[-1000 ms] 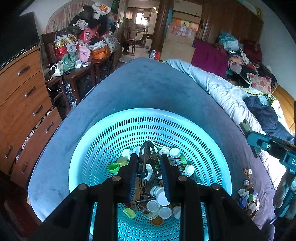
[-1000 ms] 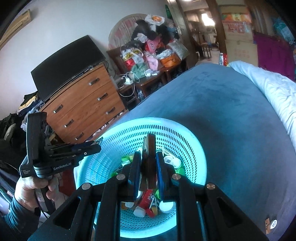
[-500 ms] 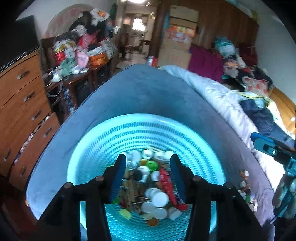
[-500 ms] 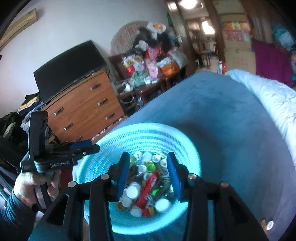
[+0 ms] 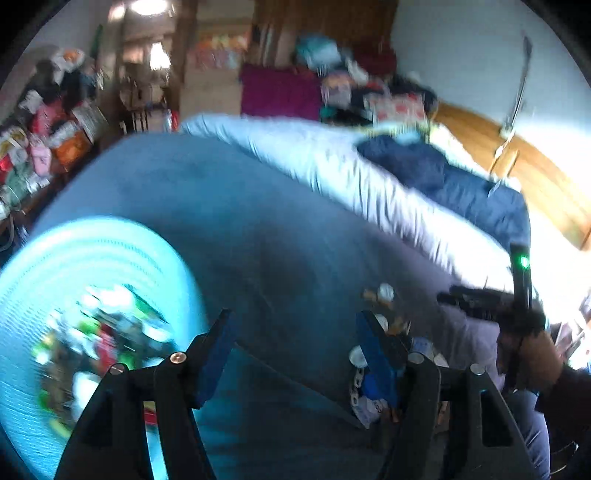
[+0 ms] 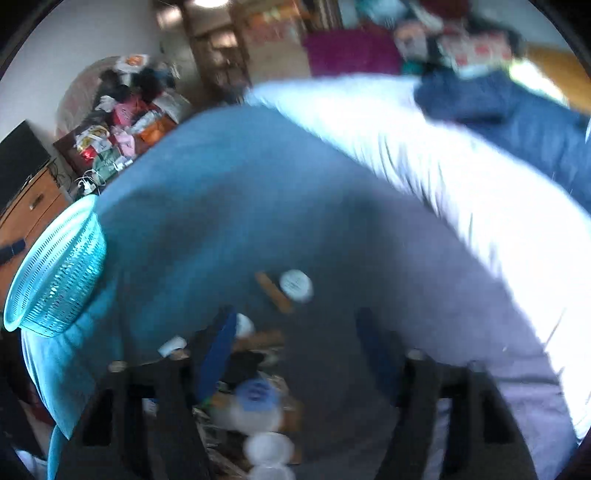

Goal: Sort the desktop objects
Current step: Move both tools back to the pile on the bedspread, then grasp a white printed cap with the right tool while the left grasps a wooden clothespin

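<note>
While both jaws are opening with nothing between them, left tool (image 5: 295,350) and right tool (image 6: 295,350) face the pile (image 6: 255,398) on the bed (image 6: 229,206), probably for picking; basket (image 5: 66,258) stands aside.

Both fisheye views are smeared by heavy motion blur, with dark rounded corners and bent lines near the edges. Hard daylight from the right burns the white quilt (image 6: 480,206) to glare. A ceiling lamp (image 5: 147,6) glows at the top. The blue blanket (image 5: 229,221) lies in soft shadow near its middle.
</note>
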